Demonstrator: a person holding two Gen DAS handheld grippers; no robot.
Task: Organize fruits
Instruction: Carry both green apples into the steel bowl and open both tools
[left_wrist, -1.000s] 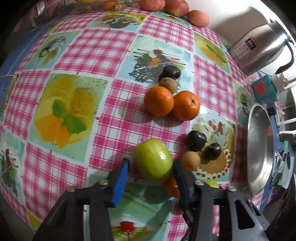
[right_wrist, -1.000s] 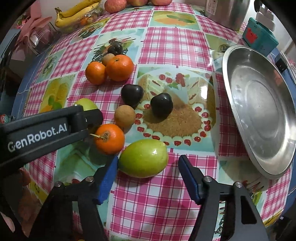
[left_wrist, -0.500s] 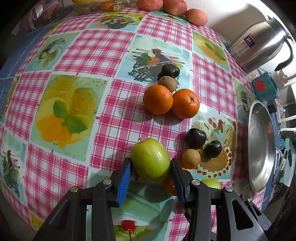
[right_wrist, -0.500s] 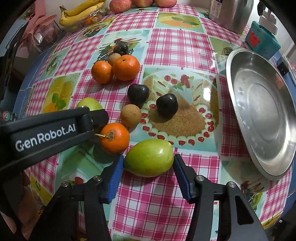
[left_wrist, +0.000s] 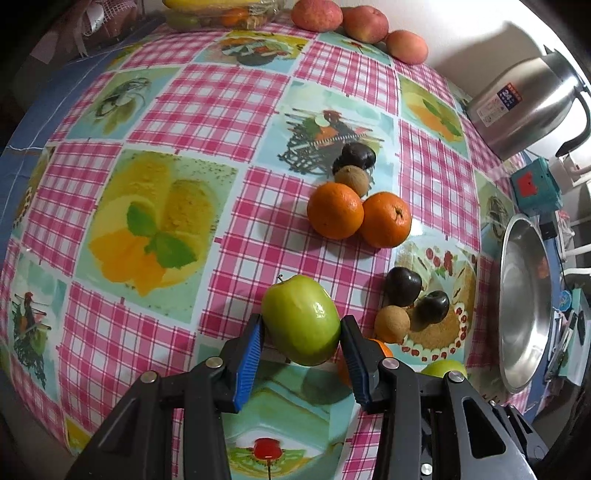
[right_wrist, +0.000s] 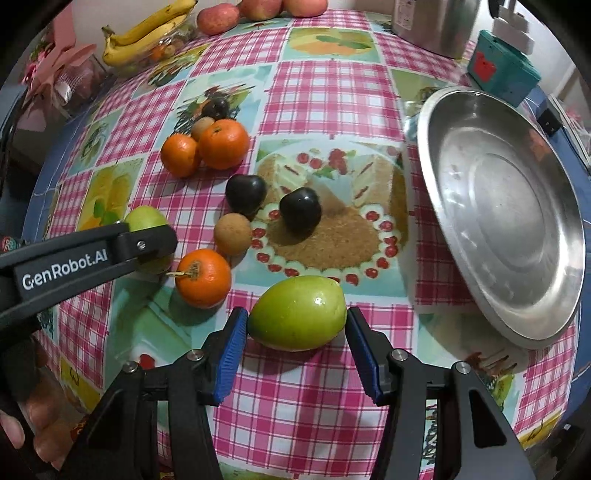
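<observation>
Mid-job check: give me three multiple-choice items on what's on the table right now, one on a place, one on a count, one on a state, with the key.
1. Where is the steel pan relative to the fruit?
A. Right edge of the table
B. Left edge
C. Among the oranges

2. How many oranges lie on the table?
A. One
B. Three
C. Five

3. What is in the steel pan?
A. Nothing
B. Two plums
C. A green apple

Key:
1 A: in the right wrist view it sits to the right of all the loose fruit.
2 B: a touching pair of oranges and a single orange with a stem.
3 A: only bare metal shows; each green apple sits between the jaws of the right gripper or left gripper.
</observation>
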